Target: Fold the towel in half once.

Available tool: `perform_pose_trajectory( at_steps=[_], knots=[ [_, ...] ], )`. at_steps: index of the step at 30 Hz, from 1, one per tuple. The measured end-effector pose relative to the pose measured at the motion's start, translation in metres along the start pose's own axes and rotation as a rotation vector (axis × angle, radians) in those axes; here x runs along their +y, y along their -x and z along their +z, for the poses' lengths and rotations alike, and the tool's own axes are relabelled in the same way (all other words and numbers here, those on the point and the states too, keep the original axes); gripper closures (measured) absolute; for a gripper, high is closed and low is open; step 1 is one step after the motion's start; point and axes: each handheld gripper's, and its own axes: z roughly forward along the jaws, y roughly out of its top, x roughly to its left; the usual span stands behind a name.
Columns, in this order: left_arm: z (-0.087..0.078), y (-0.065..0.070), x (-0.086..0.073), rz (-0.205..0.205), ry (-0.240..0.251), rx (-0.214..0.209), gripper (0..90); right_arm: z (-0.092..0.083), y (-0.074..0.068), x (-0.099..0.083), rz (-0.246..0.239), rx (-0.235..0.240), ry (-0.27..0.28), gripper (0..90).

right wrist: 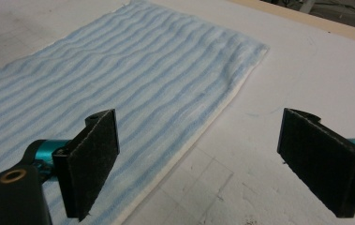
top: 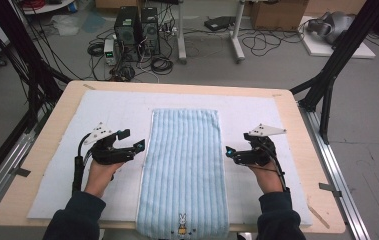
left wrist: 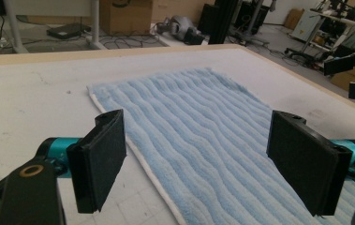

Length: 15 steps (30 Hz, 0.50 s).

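High view: one light-blue striped towel (top: 183,170), folded into a long strip, lies flat at the centre of the bench (top: 287,100) on a white mat (top: 117,107), its near end hanging over the six-o'clock edge. Left gripper (top: 132,140) at nine o'clock of the towel, jaws wide apart, holding nothing. Right gripper (top: 229,151) at three o'clock, jaws likewise spread and empty, just beside the towel's edge.

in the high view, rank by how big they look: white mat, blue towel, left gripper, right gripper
1. white mat, spread over most of the table
2. blue towel, a long strip on the mat
3. left gripper and right gripper: about alike, so I leave them unranked. Both are open and empty.
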Motion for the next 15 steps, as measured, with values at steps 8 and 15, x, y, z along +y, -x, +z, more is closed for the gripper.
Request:
perform_pose_trajectory(
  at_steps=[8, 15],
  knots=[
    [0.011, -0.006, 0.017, -0.004, -0.022, 0.002, 20.3, 0.010, 0.006, 0.012, 0.029, 0.003, -0.016, 12.0],
    [0.026, -0.014, 0.030, -0.005, -0.054, 0.003, 20.4, 0.024, 0.015, 0.033, 0.039, 0.005, -0.036, 12.1]
  ],
)
